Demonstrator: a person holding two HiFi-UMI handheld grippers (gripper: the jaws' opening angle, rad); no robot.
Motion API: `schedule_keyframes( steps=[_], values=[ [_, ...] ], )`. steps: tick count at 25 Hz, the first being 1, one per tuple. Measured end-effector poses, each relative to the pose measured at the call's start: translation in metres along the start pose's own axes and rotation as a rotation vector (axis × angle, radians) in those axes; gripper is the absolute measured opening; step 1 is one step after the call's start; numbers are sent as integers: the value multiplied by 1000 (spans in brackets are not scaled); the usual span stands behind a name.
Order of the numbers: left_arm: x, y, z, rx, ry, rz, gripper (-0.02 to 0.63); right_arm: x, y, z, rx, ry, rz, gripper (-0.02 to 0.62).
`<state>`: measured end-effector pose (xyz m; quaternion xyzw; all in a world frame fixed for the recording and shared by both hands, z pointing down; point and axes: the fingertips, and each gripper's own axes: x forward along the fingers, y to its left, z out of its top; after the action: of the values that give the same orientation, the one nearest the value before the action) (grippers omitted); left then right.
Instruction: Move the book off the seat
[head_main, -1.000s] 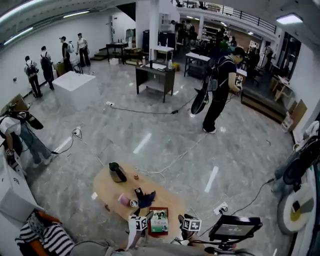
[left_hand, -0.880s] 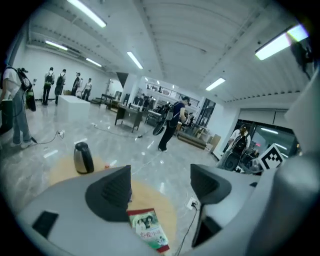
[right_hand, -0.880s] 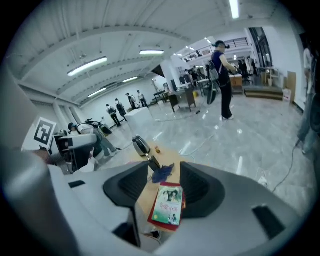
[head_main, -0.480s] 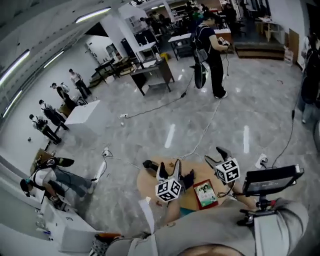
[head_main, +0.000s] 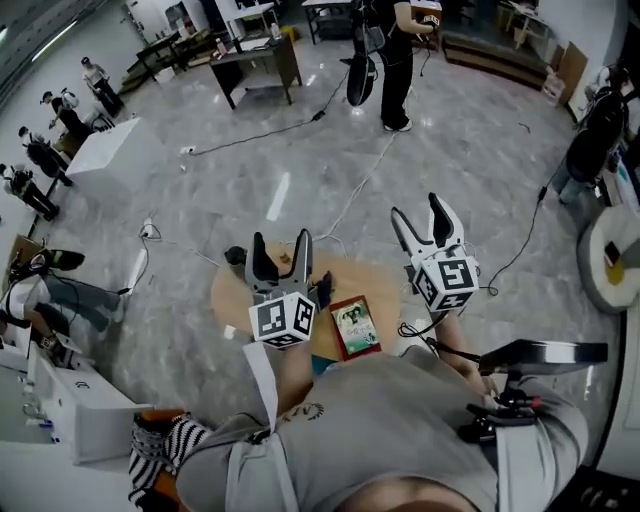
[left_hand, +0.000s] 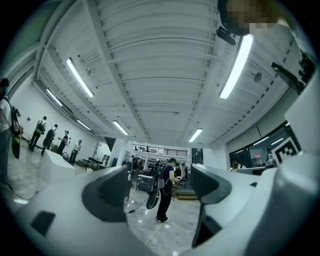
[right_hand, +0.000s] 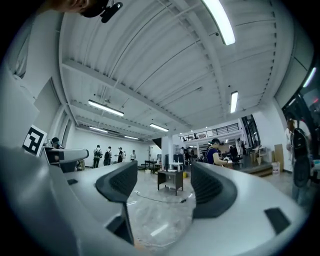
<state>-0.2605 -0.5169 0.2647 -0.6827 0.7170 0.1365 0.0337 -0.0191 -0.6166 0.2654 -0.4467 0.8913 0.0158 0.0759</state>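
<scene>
A book (head_main: 355, 325) with a red border and a green cover lies flat on the low round wooden table (head_main: 232, 300), near its front edge. Both grippers are raised well above it and point out across the hall. My left gripper (head_main: 280, 250) is open with nothing between its fingers; in the left gripper view (left_hand: 160, 190) only the hall shows between the jaws. My right gripper (head_main: 420, 212) is open and empty too, and its jaws have just been opening; the right gripper view (right_hand: 162, 187) shows floor and a distant desk between them. Neither gripper view shows the book.
A black object (head_main: 237, 257) and a dark cloth (head_main: 322, 290) also lie on the table. A striped cushion (head_main: 165, 445) is at lower left, a screen on a stand (head_main: 545, 352) at right. Cables cross the floor; a person (head_main: 395, 50) stands beyond.
Both grippers have risen from the table's near edge to high above it and tipped up towards level. The right jaws stand wider. The head view has shifted.
</scene>
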Motion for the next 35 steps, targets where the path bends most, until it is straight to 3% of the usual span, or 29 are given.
schedule_keyframes(
  steps=[4, 10, 14, 17, 21, 24, 27, 30, 35],
  values=[
    [-5, 21, -8, -32, 23, 2, 383, 4, 13, -18, -15, 95, -39, 325],
    [2, 65, -23, -26, 81, 53, 383, 19, 36, -19, -62, 140, -55, 325],
    [11, 81, -25, -87, 50, 5, 383, 29, 54, -15, -109, 159, -62, 325],
    [8, 95, -35, -124, 80, -29, 383, 32, 71, -29, -152, 264, -88, 324],
    [4, 108, -51, -114, 138, -88, 383, 31, 88, -56, -183, 402, -123, 324],
    [6, 110, -65, -88, 149, -131, 383, 29, 89, -78, -179, 447, -140, 322],
    [11, 94, -84, -59, 172, -133, 383, 25, 65, -99, -170, 473, -127, 319],
    [22, 73, -86, -6, 139, -114, 383, 27, 33, -109, -164, 471, -88, 318],
    [-34, 80, -50, 83, 169, 22, 383, 24, 60, -90, -171, 341, 23, 319]
  ],
)
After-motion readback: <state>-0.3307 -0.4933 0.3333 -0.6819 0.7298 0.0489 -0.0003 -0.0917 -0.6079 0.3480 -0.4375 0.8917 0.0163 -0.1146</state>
